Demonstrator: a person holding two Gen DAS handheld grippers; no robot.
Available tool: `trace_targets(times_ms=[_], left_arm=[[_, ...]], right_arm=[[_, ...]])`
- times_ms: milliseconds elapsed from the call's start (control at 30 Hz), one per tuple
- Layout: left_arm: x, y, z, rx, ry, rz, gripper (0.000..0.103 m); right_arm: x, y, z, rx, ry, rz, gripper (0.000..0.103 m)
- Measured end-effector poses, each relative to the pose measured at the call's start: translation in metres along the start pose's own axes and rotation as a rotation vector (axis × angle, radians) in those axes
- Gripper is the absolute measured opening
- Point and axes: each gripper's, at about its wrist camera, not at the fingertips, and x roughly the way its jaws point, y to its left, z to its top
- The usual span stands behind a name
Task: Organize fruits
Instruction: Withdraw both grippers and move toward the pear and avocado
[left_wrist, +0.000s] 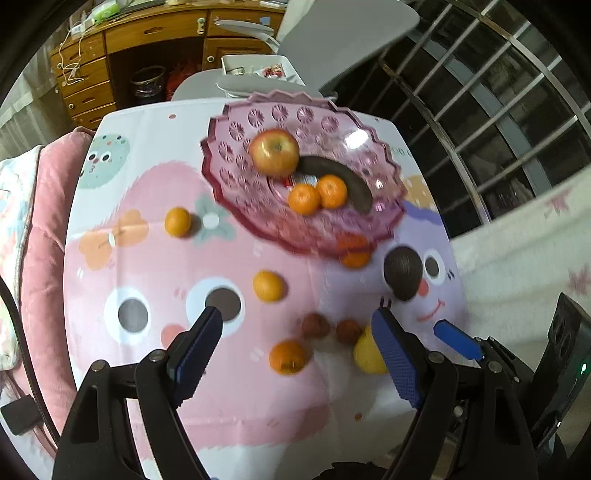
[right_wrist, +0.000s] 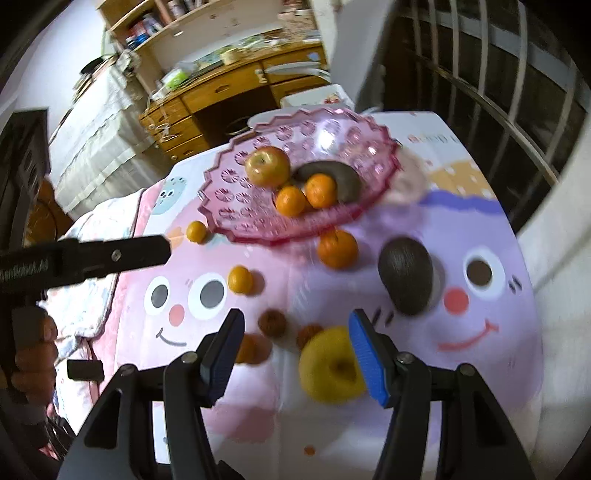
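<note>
A pink scalloped fruit plate (left_wrist: 236, 147) (right_wrist: 236, 192) holds a red apple (left_wrist: 274, 151) (right_wrist: 266, 166), a dark banana (left_wrist: 343, 179) (right_wrist: 343, 177) and two tangerines (left_wrist: 303, 199) (right_wrist: 291, 201). Loose tangerines (left_wrist: 178, 221) (left_wrist: 269, 285) (right_wrist: 337, 248), a dark avocado (left_wrist: 402, 272) (right_wrist: 405, 275), two small brown fruits (left_wrist: 316, 325) (right_wrist: 272, 322) and a yellow apple (left_wrist: 367, 350) (right_wrist: 330, 367) lie on the cartoon cloth. My left gripper (left_wrist: 299, 343) is open above the near fruits. My right gripper (right_wrist: 295, 354) is open, its right pad beside the yellow apple.
The cartoon tablecloth (left_wrist: 184, 387) covers a small table. A pink cushion (left_wrist: 44, 221) lies left. A wooden desk (left_wrist: 110, 55) and grey chair (left_wrist: 343, 37) stand behind. A window grille (left_wrist: 498, 110) is on the right. The left gripper body (right_wrist: 85, 258) crosses the right wrist view.
</note>
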Motion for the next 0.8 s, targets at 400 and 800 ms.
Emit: trace_targets(times_ms=[400, 800], left_arm=[[-0.001, -0.021, -0.054, 0.044, 0.089, -0.008, 0.082], [0.025, -0.042, -0.063, -0.149, 0.122, 0.045, 0.092]], right_arm=[[-0.019, -0.030, -0.045, 0.217, 0.071, 0.012, 0.059], [0.000, -0.098, -0.033, 0.267, 0.206, 0.056, 0.062]])
